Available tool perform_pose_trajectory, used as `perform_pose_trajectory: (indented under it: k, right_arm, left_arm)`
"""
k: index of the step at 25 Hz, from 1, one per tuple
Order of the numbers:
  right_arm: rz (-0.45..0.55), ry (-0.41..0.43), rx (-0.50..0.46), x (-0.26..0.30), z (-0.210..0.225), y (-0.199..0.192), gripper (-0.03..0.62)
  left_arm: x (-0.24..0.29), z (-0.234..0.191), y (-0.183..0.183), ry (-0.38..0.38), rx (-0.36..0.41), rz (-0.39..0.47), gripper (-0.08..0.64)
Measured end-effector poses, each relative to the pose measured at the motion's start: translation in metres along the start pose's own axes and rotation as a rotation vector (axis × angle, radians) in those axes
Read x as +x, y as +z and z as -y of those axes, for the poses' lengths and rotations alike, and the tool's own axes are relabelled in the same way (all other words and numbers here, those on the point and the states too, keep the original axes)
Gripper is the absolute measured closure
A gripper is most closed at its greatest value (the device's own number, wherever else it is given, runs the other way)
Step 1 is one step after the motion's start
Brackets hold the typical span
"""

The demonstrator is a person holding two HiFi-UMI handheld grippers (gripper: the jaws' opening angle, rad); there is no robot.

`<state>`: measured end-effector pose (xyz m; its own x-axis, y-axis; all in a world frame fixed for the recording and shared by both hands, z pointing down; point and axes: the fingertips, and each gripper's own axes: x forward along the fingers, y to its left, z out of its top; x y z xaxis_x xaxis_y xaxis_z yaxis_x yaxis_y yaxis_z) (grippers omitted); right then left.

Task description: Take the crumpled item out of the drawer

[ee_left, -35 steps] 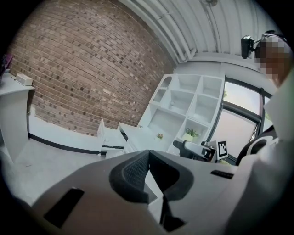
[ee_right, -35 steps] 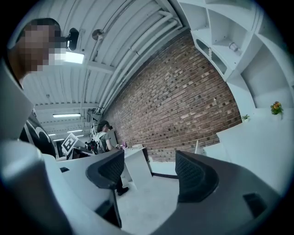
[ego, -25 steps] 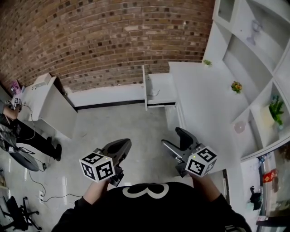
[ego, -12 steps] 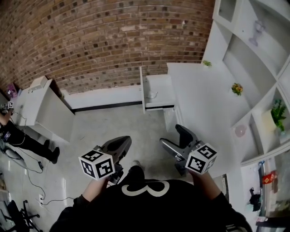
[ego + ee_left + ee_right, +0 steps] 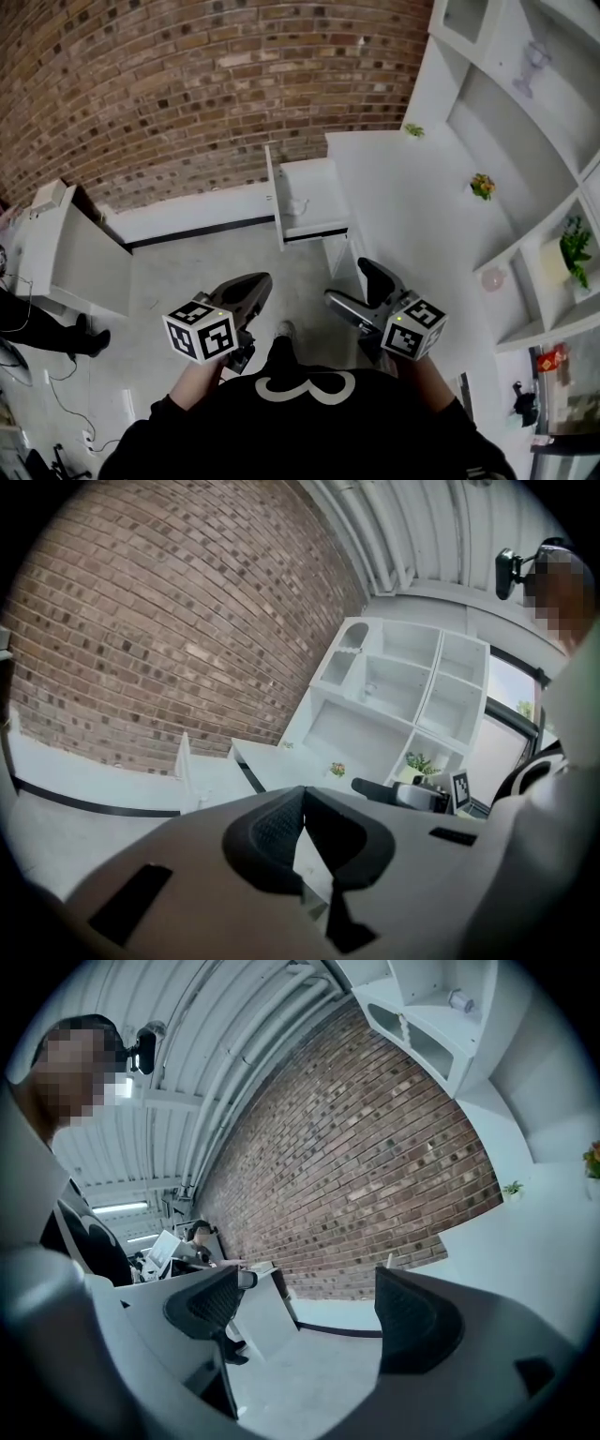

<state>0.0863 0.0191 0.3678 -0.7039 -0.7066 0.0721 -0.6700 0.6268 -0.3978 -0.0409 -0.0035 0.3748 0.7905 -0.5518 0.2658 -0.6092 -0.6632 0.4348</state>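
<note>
Drawer [image 5: 314, 183] shifted left at upper centre, nearer | right claw [image 5: 352, 283] opening, nothing between | left claw [image 5: 258, 284] pressed together, empty | crumpled item [image 5: 298, 204] lay in drawer, well apart: approach phase.

Drawer [image 5: 319, 186] stands at your twelve o'clock, crumpled item [image 5: 298, 204] in it; counter [image 5: 403, 220] at two o'clock, brick wall [image 5: 187, 84] behind both.

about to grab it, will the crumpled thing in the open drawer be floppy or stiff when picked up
Probably light and floppy: the crumpled item looks white and irregular, like paper or cloth, though it is too small to tell which. It likely won't roll, since it lies on the flat floor of the drawer. A pinch may squash it.
</note>
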Motion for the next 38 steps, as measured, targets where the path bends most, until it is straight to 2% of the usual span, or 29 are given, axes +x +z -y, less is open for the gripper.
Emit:
perform_pose_trajectory:
  k: [7, 16, 20, 25, 28, 38]
  right_arm:
    - [0.010, -0.045, 0.019, 0.066, 0.052, 0.029, 0.149]
    - [-0.049, -0.094, 0.042, 0.154, 0.127, 0.041, 0.149]
    - [-0.100, -0.104, 0.046, 0.191, 0.160, 0.030, 0.149]
    - [-0.210, -0.115, 0.006, 0.232, 0.190, 0.007, 0.156]
    - [-0.271, -0.134, -0.012, 0.247, 0.213, -0.011, 0.161]
    - [-0.486, -0.160, -0.027, 0.292, 0.301, -0.066, 0.179]
  left_arm:
    - [0.054, -0.066, 0.046, -0.036, 0.005, -0.048, 0.558]
    - [0.120, -0.157, 0.086, -0.049, -0.020, -0.100, 0.557]
    - [0.140, -0.201, 0.094, -0.038, -0.026, -0.104, 0.557]
    - [0.156, -0.245, 0.096, -0.019, -0.025, -0.117, 0.557]
    - [0.165, -0.260, 0.094, -0.008, -0.019, -0.129, 0.557]
    - [0.185, -0.293, 0.075, 0.041, -0.077, -0.185, 0.557]
